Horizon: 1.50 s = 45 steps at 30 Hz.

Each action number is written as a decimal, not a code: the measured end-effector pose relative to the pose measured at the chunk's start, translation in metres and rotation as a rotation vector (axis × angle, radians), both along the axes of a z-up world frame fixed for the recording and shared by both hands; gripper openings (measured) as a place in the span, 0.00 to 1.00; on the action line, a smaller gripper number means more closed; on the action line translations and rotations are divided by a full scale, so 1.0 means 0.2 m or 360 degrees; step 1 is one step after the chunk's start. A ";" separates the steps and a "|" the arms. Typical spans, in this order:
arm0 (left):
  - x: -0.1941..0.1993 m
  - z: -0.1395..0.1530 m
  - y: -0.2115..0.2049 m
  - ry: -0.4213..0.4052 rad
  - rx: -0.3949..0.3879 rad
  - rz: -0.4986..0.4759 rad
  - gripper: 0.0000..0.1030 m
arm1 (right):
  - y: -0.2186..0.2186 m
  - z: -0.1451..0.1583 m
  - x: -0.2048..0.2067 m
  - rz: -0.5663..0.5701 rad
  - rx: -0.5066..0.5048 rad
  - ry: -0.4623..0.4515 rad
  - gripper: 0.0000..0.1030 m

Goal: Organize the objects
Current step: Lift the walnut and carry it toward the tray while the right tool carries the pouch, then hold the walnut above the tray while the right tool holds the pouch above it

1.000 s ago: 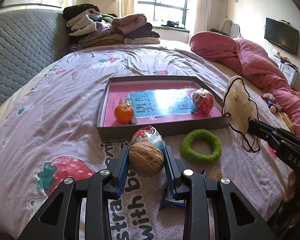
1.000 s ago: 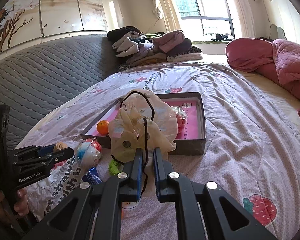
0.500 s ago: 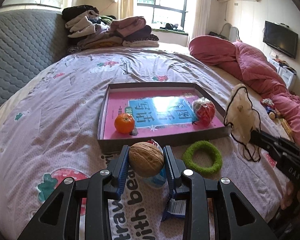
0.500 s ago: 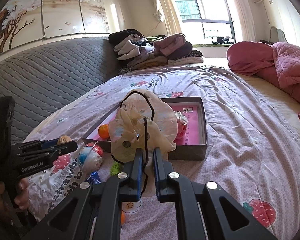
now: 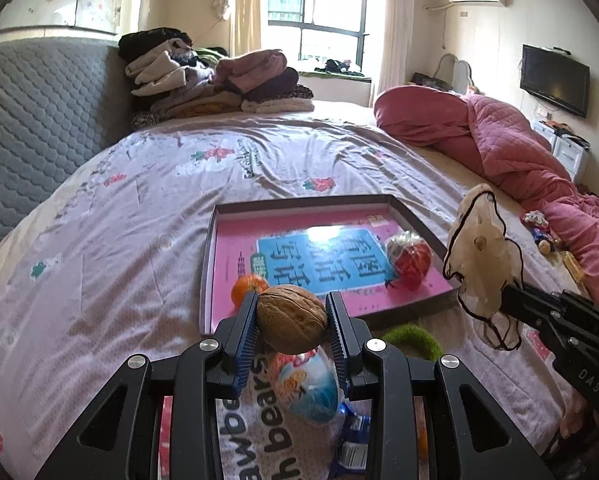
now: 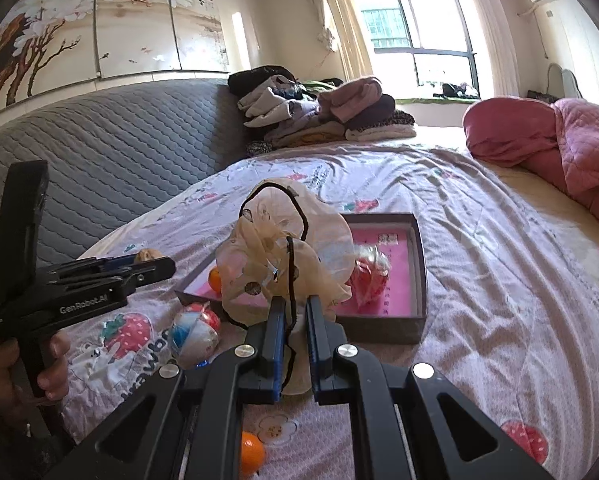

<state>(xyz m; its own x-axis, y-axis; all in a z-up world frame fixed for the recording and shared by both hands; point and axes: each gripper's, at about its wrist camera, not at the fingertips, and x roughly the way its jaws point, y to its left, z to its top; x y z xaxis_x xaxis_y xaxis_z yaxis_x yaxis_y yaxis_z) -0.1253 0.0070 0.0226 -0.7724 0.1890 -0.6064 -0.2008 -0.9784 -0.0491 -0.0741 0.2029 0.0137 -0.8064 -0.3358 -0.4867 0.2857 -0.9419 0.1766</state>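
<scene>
Here, in the left wrist view, the left tongs (image 5: 292, 320) sit at lower centre of the frame, pinching a walnut (image 5: 291, 319) between their blue pads, lifted above the bed (image 5: 99, 248). Just below the walnut lies a blue and white foil-wrapped egg (image 5: 309, 386) on the strawberry-print sheet, with a green fuzzy ring (image 5: 413, 341) to its right. Above the walnut, at mid-frame, a shallow grey box (image 5: 419, 309) holds a pink book (image 5: 311, 256); a small orange (image 5: 248, 287) rests in the box's near left corner and a red foil-wrapped ball (image 5: 409, 259) toward its right side. At the right edge the right tongs (image 5: 507, 300) grip a sheer cream scrunchie (image 5: 481, 258) with black trim, held up beside the box's right corner.

In the right wrist view, the right tongs (image 6: 295, 320) at lower centre are pressed onto the scrunchie (image 6: 283, 240), which stands up in front of the grey box (image 6: 379, 330). The left tongs (image 6: 155, 264) reach in from the left edge with the walnut (image 6: 146, 256) barely showing between them. The wrapped egg (image 6: 193, 334) lies left of the right tongs, and an orange ball (image 6: 251, 452) sits on the sheet at the bottom.
</scene>
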 end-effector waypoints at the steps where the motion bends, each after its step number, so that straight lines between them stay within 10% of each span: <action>1: -0.01 0.00 0.00 0.0004 -0.0004 -0.0002 0.33 | -0.01 0.02 -0.01 0.0001 0.0009 0.0017 0.10; 45: -0.43 0.12 -0.03 0.0116 -0.0077 0.0028 0.33 | -0.13 0.24 -0.38 0.0054 0.0057 0.0172 0.10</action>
<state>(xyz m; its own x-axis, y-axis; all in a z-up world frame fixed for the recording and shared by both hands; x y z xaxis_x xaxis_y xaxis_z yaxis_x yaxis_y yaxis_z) -0.2119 0.0002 0.0461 -0.8176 0.1469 -0.5567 -0.1851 -0.9826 0.0127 -0.1511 0.1776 0.0617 -0.8433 -0.3476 -0.4099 0.3328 -0.9366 0.1097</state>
